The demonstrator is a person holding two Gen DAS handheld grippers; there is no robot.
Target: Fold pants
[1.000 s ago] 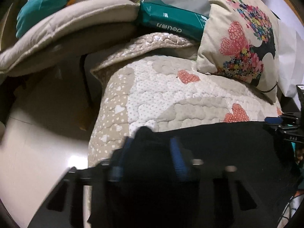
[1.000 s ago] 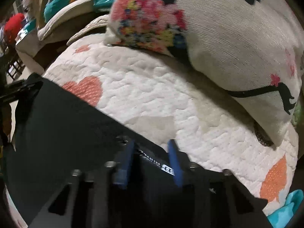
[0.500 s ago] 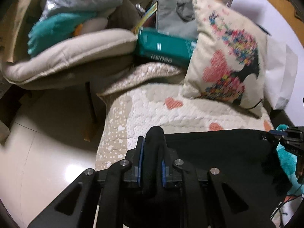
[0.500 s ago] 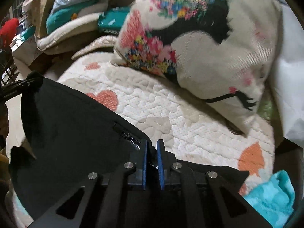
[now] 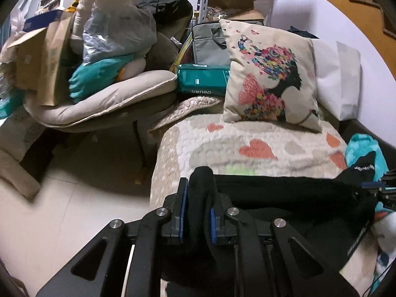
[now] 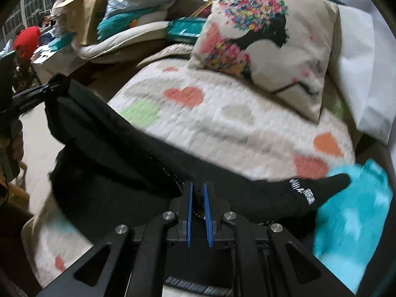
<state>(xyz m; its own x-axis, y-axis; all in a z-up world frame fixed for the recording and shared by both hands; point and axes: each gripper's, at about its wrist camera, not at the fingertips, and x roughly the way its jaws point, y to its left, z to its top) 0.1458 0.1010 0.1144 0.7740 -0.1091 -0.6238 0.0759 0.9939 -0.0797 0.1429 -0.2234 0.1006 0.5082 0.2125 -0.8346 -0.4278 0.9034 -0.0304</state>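
Observation:
The black pants [image 5: 284, 198] hang stretched between both grippers above a quilted cover with hearts [image 5: 259, 138]. My left gripper [image 5: 198, 198] is shut on a bunched corner of the black cloth, which bulges up between its blue pads. My right gripper [image 6: 198, 198] is shut on the other end of the pants [image 6: 111, 153], near a zip and white lettering. In the right wrist view the left gripper [image 6: 49, 87] holds its corner at far left. The right gripper [image 5: 376, 188] shows at the right edge of the left wrist view.
A printed cushion [image 5: 272, 79] leans at the back of the quilt [image 6: 235, 123]. A turquoise towel [image 6: 351, 212] lies at the right, beside the pants. Piled cushions, bags and a cardboard box [image 5: 44, 57] crowd the left. Pale floor tiles [image 5: 61, 210] lie below.
Both grippers closed on the pants, then lifted and pulled back from the cushion. The black cloth has come up off the quilt and more of the cover shows.

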